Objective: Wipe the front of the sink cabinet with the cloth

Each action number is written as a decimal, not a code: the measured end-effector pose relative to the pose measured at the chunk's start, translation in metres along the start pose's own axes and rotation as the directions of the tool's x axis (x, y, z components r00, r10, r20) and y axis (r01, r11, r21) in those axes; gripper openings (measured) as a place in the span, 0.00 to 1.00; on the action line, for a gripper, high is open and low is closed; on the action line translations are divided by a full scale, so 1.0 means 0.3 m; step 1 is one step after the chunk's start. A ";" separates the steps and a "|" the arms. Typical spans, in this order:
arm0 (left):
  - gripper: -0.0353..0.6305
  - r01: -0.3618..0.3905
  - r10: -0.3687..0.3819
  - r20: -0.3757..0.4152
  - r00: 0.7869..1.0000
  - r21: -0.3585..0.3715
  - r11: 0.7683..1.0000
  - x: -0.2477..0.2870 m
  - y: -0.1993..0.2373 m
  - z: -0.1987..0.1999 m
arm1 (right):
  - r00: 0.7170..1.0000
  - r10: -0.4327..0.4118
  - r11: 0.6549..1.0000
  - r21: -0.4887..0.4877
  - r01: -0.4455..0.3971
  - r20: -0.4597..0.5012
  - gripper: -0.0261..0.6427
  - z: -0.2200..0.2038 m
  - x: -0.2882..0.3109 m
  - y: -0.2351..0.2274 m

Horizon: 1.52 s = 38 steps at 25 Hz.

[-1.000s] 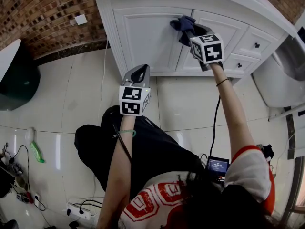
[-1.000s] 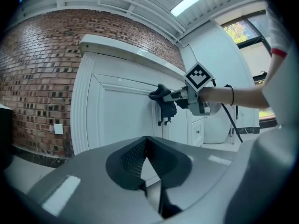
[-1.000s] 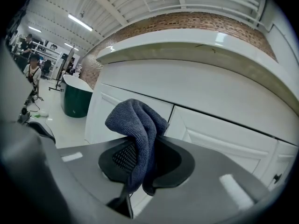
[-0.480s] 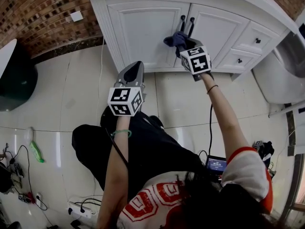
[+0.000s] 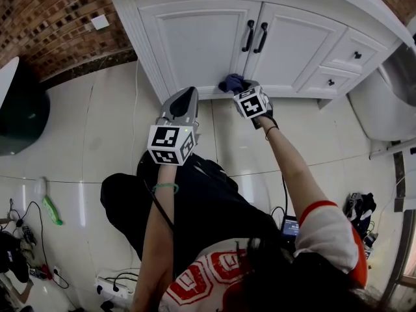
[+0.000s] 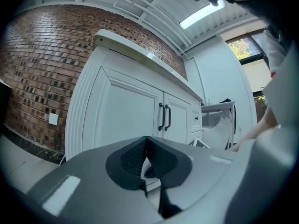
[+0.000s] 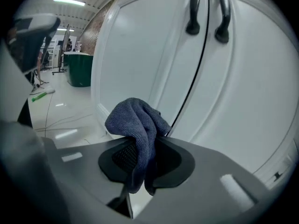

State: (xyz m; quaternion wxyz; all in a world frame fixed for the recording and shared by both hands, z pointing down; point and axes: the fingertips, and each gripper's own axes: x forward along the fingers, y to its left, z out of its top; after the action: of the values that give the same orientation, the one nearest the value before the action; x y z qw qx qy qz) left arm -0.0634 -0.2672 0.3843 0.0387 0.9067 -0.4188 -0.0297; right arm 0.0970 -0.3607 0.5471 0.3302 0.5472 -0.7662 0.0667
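Note:
The white sink cabinet (image 5: 195,38) stands ahead, with two panelled doors and a pair of black handles (image 5: 255,36). My right gripper (image 5: 235,86) is shut on a bunched dark blue cloth (image 5: 231,82), held low against the bottom edge of the doors near their seam. In the right gripper view the cloth (image 7: 138,125) bulges out above the right gripper (image 7: 142,160), close to the door face (image 7: 140,50) below the handles (image 7: 207,13). My left gripper (image 5: 184,97) hangs shut and empty over the floor, just short of the left door's base. The left gripper (image 6: 145,161) points at the cabinet (image 6: 126,111).
Drawers (image 5: 354,54) sit right of the doors, and a white fixture (image 5: 383,103) stands at the far right. A brick wall (image 5: 45,25) runs left, with a dark green tub (image 5: 23,109) beside it. Cables and a power strip (image 5: 114,285) lie on the tiled floor (image 5: 84,142).
My right gripper has dragged the cloth down the cabinet front, from near the door handles to the bottom edge. The left gripper has stayed almost in place.

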 end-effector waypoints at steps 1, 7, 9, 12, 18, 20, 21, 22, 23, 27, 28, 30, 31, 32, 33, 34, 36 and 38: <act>0.05 -0.005 0.006 0.012 1.000 -0.009 1.000 -0.008 0.010 0.005 | 1.000 0.002 1.000 -0.010 -0.002 -0.015 0.16 -0.024 0.020 0.014; 0.05 0.024 -0.023 -0.023 0.999 0.027 0.999 0.014 -0.023 -0.025 | 0.991 0.033 0.999 -0.009 -0.035 -0.127 0.16 -0.171 0.108 0.049; 0.05 0.027 -0.027 -0.031 0.999 0.028 0.999 0.017 -0.027 -0.031 | 0.989 0.036 0.999 -0.007 -0.038 -0.143 0.16 -0.187 0.114 0.050; 0.05 0.019 -0.018 -0.039 0.999 0.018 1.000 0.019 -0.019 -0.037 | 0.992 0.051 0.998 -0.017 -0.053 -0.119 0.16 -0.145 0.067 0.043; 0.05 0.031 -0.028 -0.065 0.998 0.042 0.999 0.052 -0.058 -0.053 | 0.999 0.050 0.998 -0.035 -0.049 0.009 0.16 0.062 -0.181 -0.087; 0.05 0.055 -0.050 -0.075 0.996 0.068 0.996 0.074 -0.089 -0.052 | 0.998 0.037 0.999 -0.032 -0.036 0.050 0.16 0.147 -0.278 -0.153; 0.05 0.066 -0.059 -0.080 0.995 0.080 0.995 0.084 -0.103 -0.053 | 0.997 0.036 0.999 -0.036 -0.033 0.075 0.16 0.195 -0.328 -0.176; 0.05 0.074 -0.066 -0.086 0.994 0.090 0.993 0.093 -0.114 -0.054 | 0.994 0.034 0.999 -0.045 -0.030 0.102 0.16 0.241 -0.376 -0.196; 0.05 0.078 -0.070 -0.092 0.993 0.095 0.992 0.102 -0.123 -0.057 | 0.991 0.032 0.998 -0.054 -0.025 0.127 0.16 0.282 -0.422 -0.213; 0.05 0.085 -0.075 -0.099 0.992 0.105 0.991 0.139 -0.159 -0.054 | 0.975 0.008 0.999 -0.043 0.002 0.221 0.16 0.418 -0.564 -0.283; 0.05 0.092 -0.081 -0.097 0.992 0.111 0.990 0.149 -0.174 -0.049 | 0.971 -0.003 0.999 -0.030 0.010 0.240 0.16 0.446 -0.589 -0.305; 0.05 0.115 -0.103 -0.094 0.990 0.132 0.985 0.172 -0.215 -0.042 | 0.963 -0.033 0.999 -0.013 0.038 0.267 0.16 0.491 -0.629 -0.351; 0.05 0.131 -0.118 -0.096 0.988 0.146 0.981 0.182 -0.239 -0.042 | 0.960 -0.051 0.998 -0.010 0.056 0.276 0.16 0.510 -0.647 -0.374; 0.05 0.148 -0.133 -0.101 0.986 0.162 0.976 0.191 -0.263 -0.045 | 0.957 -0.068 0.997 -0.009 0.073 0.284 0.16 0.527 -0.664 -0.396; 0.05 0.164 -0.146 -0.109 0.983 0.175 0.971 0.197 -0.283 -0.050 | 0.952 -0.081 0.996 -0.005 0.086 0.294 0.16 0.545 -0.680 -0.416; 0.05 0.176 -0.156 -0.116 0.981 0.186 0.967 0.202 -0.298 -0.054 | 0.948 -0.091 0.995 0.001 0.095 0.306 0.16 0.565 -0.695 -0.435; 0.05 0.186 -0.165 -0.119 0.979 0.195 0.963 0.207 -0.311 -0.055 | 0.936 -0.111 0.994 0.020 0.111 0.333 0.16 0.611 -0.721 -0.473; 0.05 0.182 -0.163 -0.108 0.981 0.192 0.964 0.208 -0.310 -0.049 | 0.925 -0.137 0.990 0.036 0.133 0.356 0.16 0.658 -0.743 -0.513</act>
State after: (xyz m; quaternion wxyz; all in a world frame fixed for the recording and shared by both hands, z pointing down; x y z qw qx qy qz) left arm 0.0487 -0.2539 0.3886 -0.0365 0.9395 -0.3369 0.0510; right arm 0.1880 -0.3356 0.2256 0.1862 0.6034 -0.7736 -0.0523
